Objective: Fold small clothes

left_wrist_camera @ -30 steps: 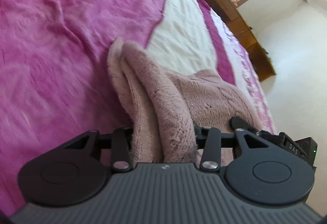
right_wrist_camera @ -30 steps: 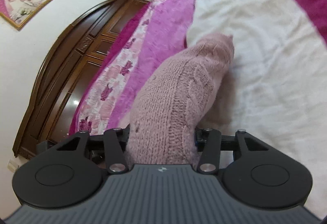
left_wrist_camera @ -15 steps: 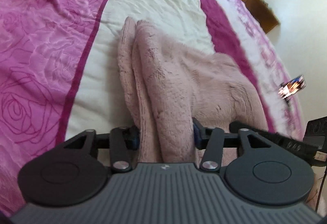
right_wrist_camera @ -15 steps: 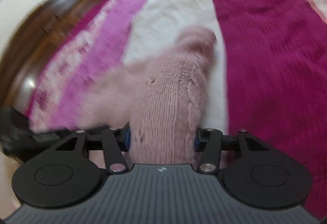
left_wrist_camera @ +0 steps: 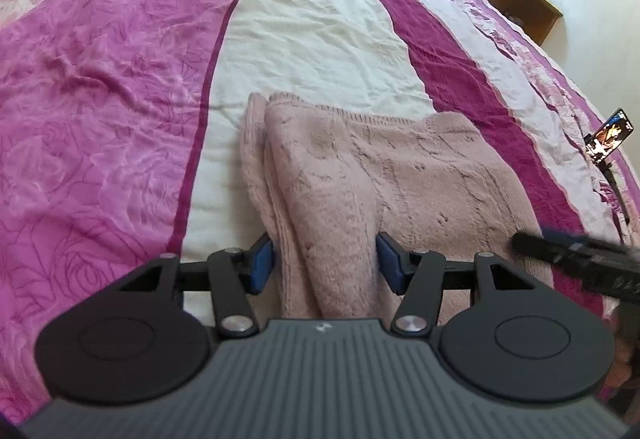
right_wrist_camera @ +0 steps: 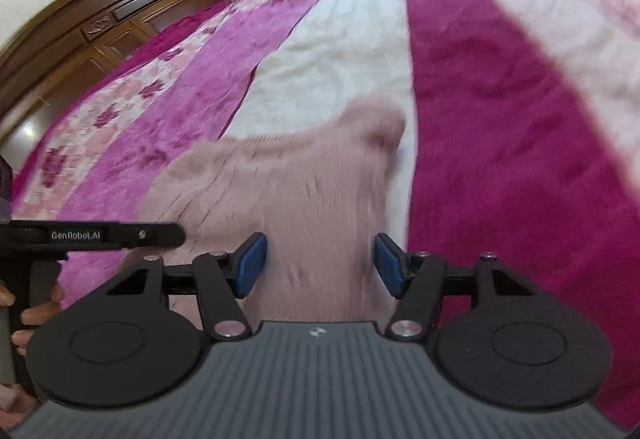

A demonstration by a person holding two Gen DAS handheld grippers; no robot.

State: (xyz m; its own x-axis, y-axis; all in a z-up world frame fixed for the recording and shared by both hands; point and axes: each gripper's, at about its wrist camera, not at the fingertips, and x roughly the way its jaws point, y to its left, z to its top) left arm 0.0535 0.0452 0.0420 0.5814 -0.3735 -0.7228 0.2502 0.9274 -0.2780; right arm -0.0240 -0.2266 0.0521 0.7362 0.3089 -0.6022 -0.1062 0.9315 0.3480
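Two hand-held grippers, left gripper [left_wrist_camera: 325, 262] and right gripper [right_wrist_camera: 320, 266], have their blue pads parted around a folded pink knit sweater [left_wrist_camera: 384, 175], which lies on the bedspread's [left_wrist_camera: 120, 87] white stripe [left_wrist_camera: 312, 27].

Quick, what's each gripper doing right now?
Left gripper: open, pads astride the folded pink knitted sweater.
Right gripper: open, the sweater between its pads.

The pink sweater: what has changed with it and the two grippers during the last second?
The pink sweater was carried down onto the bedspread and now lies on its white stripe. Both the left gripper and the right gripper opened, so the pads stand apart from the fabric. The sweater stays folded.
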